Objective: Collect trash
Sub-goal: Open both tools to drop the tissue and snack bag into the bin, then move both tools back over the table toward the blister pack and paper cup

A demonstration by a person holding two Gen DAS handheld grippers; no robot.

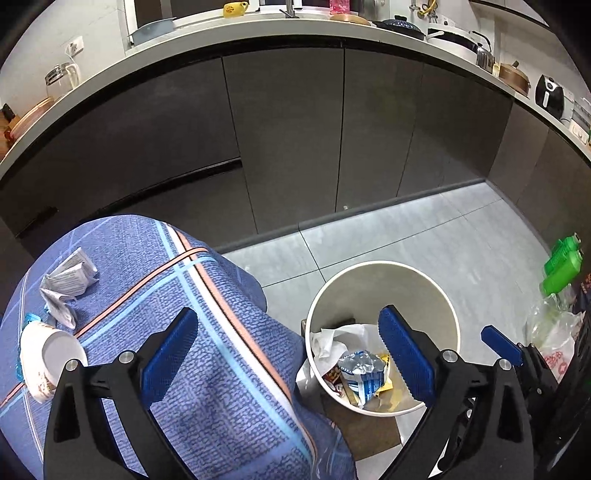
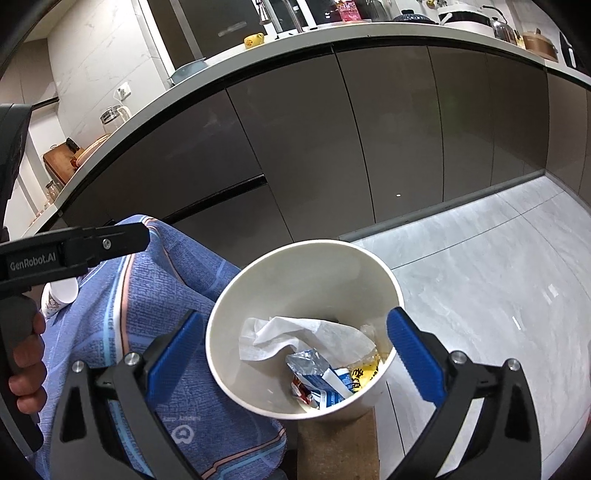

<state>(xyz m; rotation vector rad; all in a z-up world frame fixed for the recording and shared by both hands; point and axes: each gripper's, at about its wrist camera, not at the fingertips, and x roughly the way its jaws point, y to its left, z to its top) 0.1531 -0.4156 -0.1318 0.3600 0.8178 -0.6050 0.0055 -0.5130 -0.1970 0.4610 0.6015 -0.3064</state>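
Observation:
A white round bin (image 1: pixel 384 273) stands on the floor beside a table under a blue plaid cloth (image 1: pixel 207 369). It holds tissue, a silver-blue wrapper (image 1: pixel 364 373) and yellow scraps; it also shows in the right wrist view (image 2: pixel 303 266). On the cloth lie crumpled white paper (image 1: pixel 68 284) and a tipped paper cup (image 1: pixel 48 362). My left gripper (image 1: pixel 291 354) is open and empty, over the table edge and bin. My right gripper (image 2: pixel 295 354) is open and empty, straddling the bin; one of its blue pads (image 1: pixel 500 341) shows in the left view.
Dark kitchen cabinets (image 1: pixel 295 140) and a cluttered counter (image 1: pixel 258 26) run along the back. Green bottles (image 1: pixel 561 264) and a plastic bag (image 1: pixel 554 332) sit at the right. The bin rests on a brown board (image 2: pixel 340 443). Grey tiled floor (image 2: pixel 498 280) lies to the right.

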